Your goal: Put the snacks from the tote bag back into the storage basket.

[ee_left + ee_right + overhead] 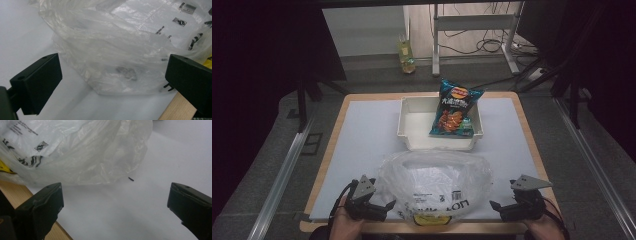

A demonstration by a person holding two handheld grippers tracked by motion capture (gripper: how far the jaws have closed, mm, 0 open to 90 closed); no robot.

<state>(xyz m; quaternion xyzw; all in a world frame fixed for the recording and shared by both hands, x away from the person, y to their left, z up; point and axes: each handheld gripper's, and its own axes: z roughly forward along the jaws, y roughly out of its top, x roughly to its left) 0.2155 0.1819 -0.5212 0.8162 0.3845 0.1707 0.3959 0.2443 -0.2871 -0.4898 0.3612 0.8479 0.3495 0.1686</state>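
Left gripper (113, 75) jaws spread wide, nothing between them held; the crumpled clear plastic bag with black print (130, 47) sits just ahead of and between the jaws, its edge near the right-hand jaw in the left gripper view, contact unclear. Right gripper (115, 202) jaws also wide apart and empty, bare white surface between them; the bag (75, 152) lies ahead toward the left jaw in the right gripper view, apart from both jaws. A small dark speck (131, 179) lies on the white mat just beside the bag's edge. In the high view the left gripper (381, 207) is at the near-left edge of the table, close against the bag's left end; the right gripper (501, 206) is at the near-right edge, just beside the bag's right end. The bag (437, 182) lies along the near edge at the middle, a yellow patch showing at its near side. White mat (362, 135) covers the wooden table (339, 115). Toward the far edge, a white rectangular plastic tray (412, 131) holds a blue crisp packet (454, 107), leaning upright against its far right side, well apart from the bag.
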